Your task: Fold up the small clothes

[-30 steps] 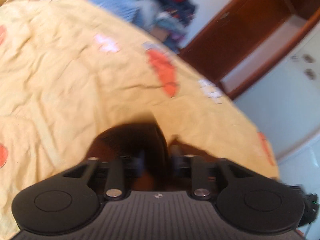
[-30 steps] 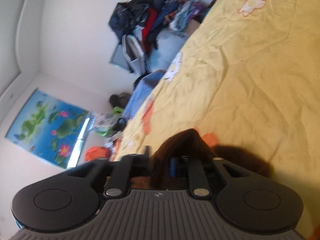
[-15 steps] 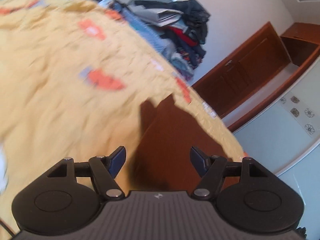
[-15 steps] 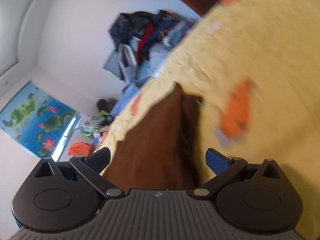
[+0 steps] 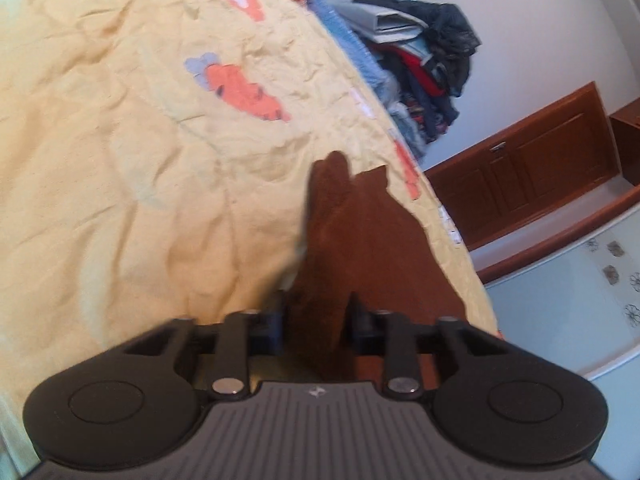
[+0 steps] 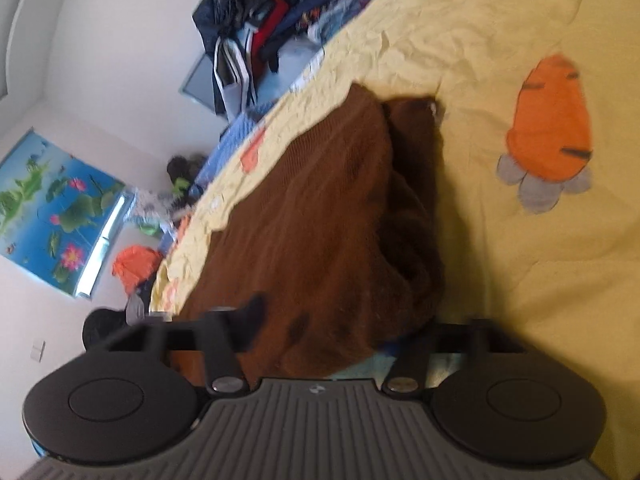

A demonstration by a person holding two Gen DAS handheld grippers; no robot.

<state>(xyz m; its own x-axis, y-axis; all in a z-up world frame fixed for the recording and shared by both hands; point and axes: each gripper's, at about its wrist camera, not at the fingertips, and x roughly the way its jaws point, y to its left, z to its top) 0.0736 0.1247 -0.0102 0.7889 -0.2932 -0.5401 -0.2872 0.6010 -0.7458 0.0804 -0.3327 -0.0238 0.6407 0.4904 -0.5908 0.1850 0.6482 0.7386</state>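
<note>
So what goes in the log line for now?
left gripper: shut on cloth | right gripper: shut on cloth | bed

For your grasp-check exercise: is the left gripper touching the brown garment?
Touching. In the left wrist view the left gripper, whose jaws have just been closing, pinches a fold of the brown garment between its fingers.

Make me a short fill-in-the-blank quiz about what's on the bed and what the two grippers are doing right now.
1. Both grippers pinch a garment whose colour is ____.
2. The left gripper is ____ on that cloth.
3. The yellow bedsheet is printed with orange ____.
4. Past the bed's far edge, a heap of ____ rests against the white wall.

Missing words: brown; shut; carrots; clothes
</note>
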